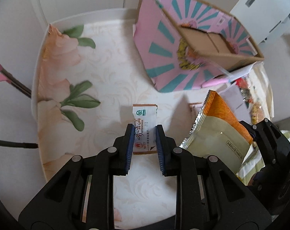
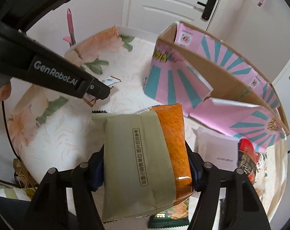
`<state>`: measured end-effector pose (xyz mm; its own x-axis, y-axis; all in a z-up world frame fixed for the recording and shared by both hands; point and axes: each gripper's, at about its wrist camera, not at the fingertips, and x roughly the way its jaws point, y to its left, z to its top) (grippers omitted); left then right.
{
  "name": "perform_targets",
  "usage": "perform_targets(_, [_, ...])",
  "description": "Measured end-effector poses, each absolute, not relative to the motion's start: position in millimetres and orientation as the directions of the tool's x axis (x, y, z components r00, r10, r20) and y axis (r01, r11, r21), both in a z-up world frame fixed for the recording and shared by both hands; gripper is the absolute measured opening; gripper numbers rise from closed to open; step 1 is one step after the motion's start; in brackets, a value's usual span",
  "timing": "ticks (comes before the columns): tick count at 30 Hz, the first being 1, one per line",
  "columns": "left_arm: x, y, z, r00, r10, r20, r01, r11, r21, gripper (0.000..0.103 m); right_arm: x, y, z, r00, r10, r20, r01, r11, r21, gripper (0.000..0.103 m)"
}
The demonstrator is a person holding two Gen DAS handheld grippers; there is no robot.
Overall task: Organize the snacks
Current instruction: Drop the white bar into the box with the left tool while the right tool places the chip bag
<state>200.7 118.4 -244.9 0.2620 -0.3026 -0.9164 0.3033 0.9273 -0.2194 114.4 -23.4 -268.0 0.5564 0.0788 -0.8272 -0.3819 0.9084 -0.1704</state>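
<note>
My left gripper (image 1: 144,134) is clenched on a small white sachet with a brown printed border (image 1: 144,130), pads on its 2 long sides, so it hangs flat over the floral tablecloth (image 1: 110,72) and can be dropped straight down. My right gripper (image 2: 145,164) grips a larger olive-and-orange foil snack bag (image 2: 145,153) by its lower half, the crimped top pointing toward the pink cardboard box with teal rays (image 2: 212,88) — I judge that box to be the destination, its open top facing up. Left of the box the cloth is bare up to the table's edge, giving me room to swing in. On the right of the box lie a red printed packet (image 2: 248,159) and a white one (image 2: 216,149); a green wrapper (image 2: 169,216) lies below the bag.
</note>
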Motion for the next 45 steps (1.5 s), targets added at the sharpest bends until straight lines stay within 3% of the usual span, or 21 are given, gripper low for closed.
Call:
perform_targets(8, [189.9,118.1,-181.6,0.355,-0.34,-0.871,0.298,0.924,-0.24,0.02,109.8,-41.3,-214.3,0.581,0.13,-0.803,-0.35,0.931,-0.102,0.063])
perform_targets(20, [221.9,53.9,-120.5,0.468,-0.37,-0.803,0.282,0.923,-0.261,0.02,143.0,-123.9,-120.3,0.659,0.219,-0.72,-0.264,0.963,0.051,0.063])
perform_targets(30, [296.4,-30.6,-157.2,0.428,-0.33,-0.841,0.24,0.939,-0.247,0.02,227.0,-215.4,-123.1,0.627,0.188,-0.756,-0.189,0.978,0.086,0.063])
perform_targets(36, [320.8,-56.7,-188.6,0.414,-0.242,-0.877,0.203,0.964,-0.17,0.02,258.5,-240.7,-144.6,0.572,0.226,-0.788,-0.207,0.97,0.128,0.063])
perform_targets(41, [326.2,-74.5,-204.5,0.412,-0.126,-0.903,0.217,0.975,-0.037,0.021,276.0,-250.4,-161.6,0.53,0.253,-0.809,-0.22,0.963,0.158,0.063])
perform_targets(45, [327.6,-73.8,-213.6,0.394,-0.131,-0.91,0.211,0.976,-0.049,0.022,286.9,-259.2,-172.4,0.498,0.281,-0.82,-0.209,0.957,0.201,0.063])
